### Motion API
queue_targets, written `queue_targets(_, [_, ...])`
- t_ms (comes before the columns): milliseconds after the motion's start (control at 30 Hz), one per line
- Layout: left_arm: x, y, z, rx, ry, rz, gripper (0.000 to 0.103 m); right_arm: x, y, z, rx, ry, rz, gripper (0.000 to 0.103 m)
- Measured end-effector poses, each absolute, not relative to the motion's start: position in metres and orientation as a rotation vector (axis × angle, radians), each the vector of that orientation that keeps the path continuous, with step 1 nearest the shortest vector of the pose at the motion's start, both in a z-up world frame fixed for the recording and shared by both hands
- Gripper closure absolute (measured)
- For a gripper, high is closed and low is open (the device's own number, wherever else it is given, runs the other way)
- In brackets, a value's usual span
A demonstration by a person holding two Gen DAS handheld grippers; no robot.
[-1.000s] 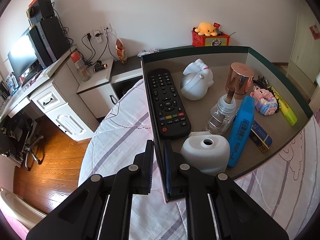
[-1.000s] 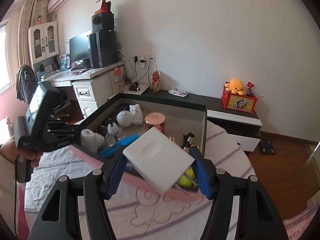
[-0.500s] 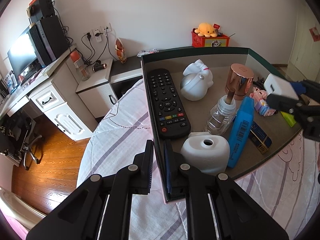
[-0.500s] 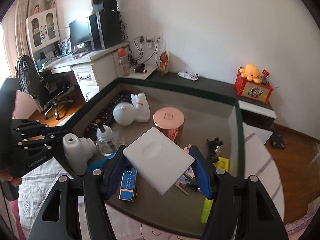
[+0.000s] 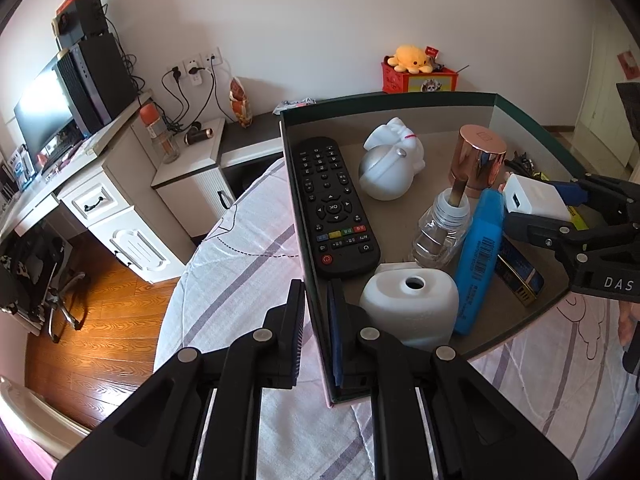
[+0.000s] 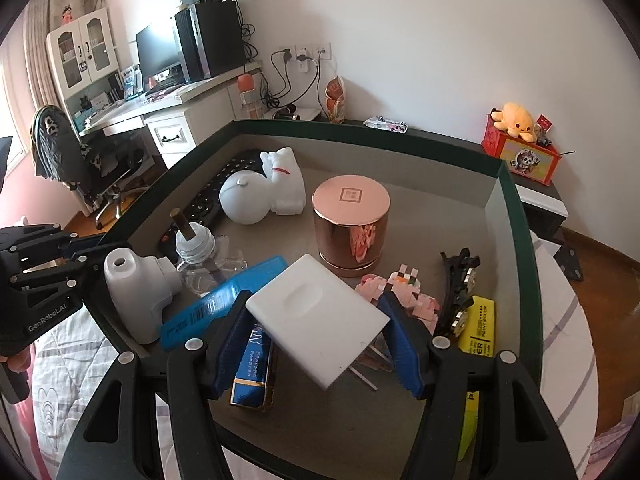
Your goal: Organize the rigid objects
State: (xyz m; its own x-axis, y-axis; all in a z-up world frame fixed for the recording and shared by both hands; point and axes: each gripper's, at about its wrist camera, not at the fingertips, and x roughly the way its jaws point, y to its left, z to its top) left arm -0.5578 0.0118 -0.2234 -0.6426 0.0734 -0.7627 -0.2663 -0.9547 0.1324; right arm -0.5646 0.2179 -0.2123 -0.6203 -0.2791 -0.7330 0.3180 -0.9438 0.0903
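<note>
The left tongs are clamped on the near left wall of the green-rimmed box, one finger outside and one inside; the box rests on a pale striped bed cover; inside, along the left wall, lies a black remote; right of it sits a white figurine at the far side and a white diffuser at the near edge, just beside the left tongs; a clear small bottle stands between them; a blue flat case lies right of the bottle, with a copper-lidded jar beyond it; at the right, the right tongs are clamped on a white charger block, tilted, above the box floor over a dark blue packet; farther right lie a pink brick toy, black hair clips and a yellow highlighter near the right wall.
</note>
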Motion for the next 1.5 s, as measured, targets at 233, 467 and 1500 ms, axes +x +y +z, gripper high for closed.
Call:
queue_targets(233, [-0.557, 0.013, -0.224, -1.221, 0.347, 2.674, 0.093, -0.557, 0.219, -0.205, 1.104, 0.036, -2.575, 0.035])
queue_targets(467, [-0.551, 0.017, -0.221, -1.222, 0.371, 2.697, 0.093, -0.536, 0.229, -0.177, 1.026, 0.007, -2.658, 0.020])
queue_targets(1500, [-0.344, 0.045, -0.096, -0.640, 0.264, 2.881, 0.000, -0.338, 0.231, -0.082, 0.629, 0.105, -2.905, 0.000])
